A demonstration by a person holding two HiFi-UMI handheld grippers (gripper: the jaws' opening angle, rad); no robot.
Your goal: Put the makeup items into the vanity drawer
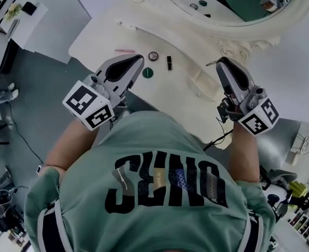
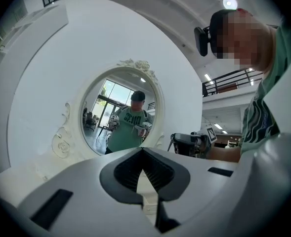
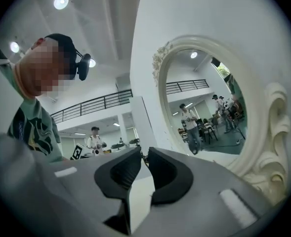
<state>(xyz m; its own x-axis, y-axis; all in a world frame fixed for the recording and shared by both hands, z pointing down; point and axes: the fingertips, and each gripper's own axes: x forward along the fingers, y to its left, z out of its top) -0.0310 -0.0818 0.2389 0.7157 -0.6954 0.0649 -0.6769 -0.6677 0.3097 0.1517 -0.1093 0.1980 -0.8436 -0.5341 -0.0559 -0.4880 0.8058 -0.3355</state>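
On the cream vanity top (image 1: 99, 38) lie a pink stick (image 1: 125, 51), a round compact (image 1: 153, 55), a dark lipstick (image 1: 169, 62) and a green round lid (image 1: 147, 72). My left gripper (image 1: 138, 60) hovers level just in front of them. Its jaws meet at the tips (image 2: 143, 150) and nothing shows between them. My right gripper (image 1: 221, 62) is held level over the right side of the top. Its jaws stand a narrow slit apart (image 3: 144, 152), pinching a thin dark stick-like item (image 1: 212, 64) that pokes out to the left; I cannot make out what it is.
The oval mirror (image 1: 225, 7) in its ornate cream frame rises behind the top. A small raised drawer box (image 1: 204, 83) sits left of the right gripper. A cable (image 1: 217, 139) hangs off the front edge. Another person stands in the hall beyond (image 3: 95, 139).
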